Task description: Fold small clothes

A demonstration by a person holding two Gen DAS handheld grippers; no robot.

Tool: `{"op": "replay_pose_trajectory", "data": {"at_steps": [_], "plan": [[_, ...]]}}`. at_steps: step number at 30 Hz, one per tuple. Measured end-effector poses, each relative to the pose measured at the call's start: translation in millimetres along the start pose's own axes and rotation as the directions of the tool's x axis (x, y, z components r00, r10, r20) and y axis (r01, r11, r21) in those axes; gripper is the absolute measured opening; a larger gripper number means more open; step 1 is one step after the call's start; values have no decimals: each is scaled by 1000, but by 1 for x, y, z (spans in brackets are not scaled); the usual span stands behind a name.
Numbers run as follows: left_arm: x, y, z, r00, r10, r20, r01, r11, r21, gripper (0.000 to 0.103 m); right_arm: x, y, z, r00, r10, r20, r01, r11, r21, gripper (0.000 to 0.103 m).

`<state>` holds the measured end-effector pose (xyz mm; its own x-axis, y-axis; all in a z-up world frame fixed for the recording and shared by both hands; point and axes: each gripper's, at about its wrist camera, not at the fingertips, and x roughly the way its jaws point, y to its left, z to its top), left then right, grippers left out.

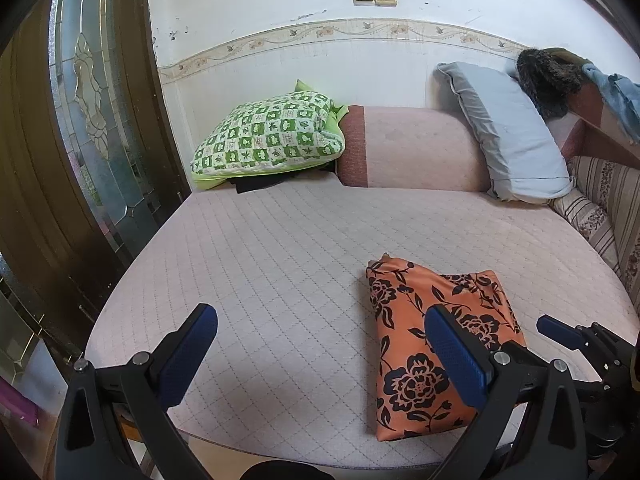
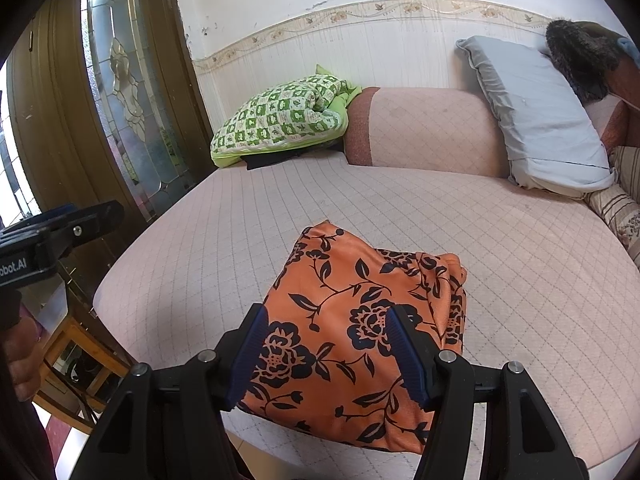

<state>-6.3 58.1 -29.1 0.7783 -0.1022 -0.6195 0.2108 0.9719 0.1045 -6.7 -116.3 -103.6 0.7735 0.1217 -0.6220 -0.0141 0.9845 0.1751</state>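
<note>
Lying folded near the front edge of the bed (image 2: 520, 240), the orange cloth (image 2: 360, 320) sits free; left gripper (image 1: 320, 352) and right gripper (image 2: 324, 356) both gape wide.

Quilted mattress (image 1: 280, 240) lies bare left of and behind the folded orange floral cloth (image 1: 424, 344), w/ room for a gripper to pass. Back edge blocked by green checkered quilt (image 1: 268, 136), pink bolster (image 1: 416, 148) & blue pillow (image 1: 508, 132). Striped cushion (image 1: 600, 208) closes the right side; wooden door (image 1: 92, 128) stands near the left edge.
</note>
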Motion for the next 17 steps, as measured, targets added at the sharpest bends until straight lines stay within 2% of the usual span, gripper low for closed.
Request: {"op": "replay_pose_trajectory", "data": {"at_steps": [9, 17], "plan": [[-5, 6, 0, 1000, 1, 12, -1, 1000, -6, 103, 1, 13, 2, 1000, 8, -1, -8, 1000, -21, 64], [12, 6, 2, 1000, -9, -13, 9, 999, -31, 103, 10, 13, 3, 1000, 21, -8, -21, 999, -26, 64]]}}
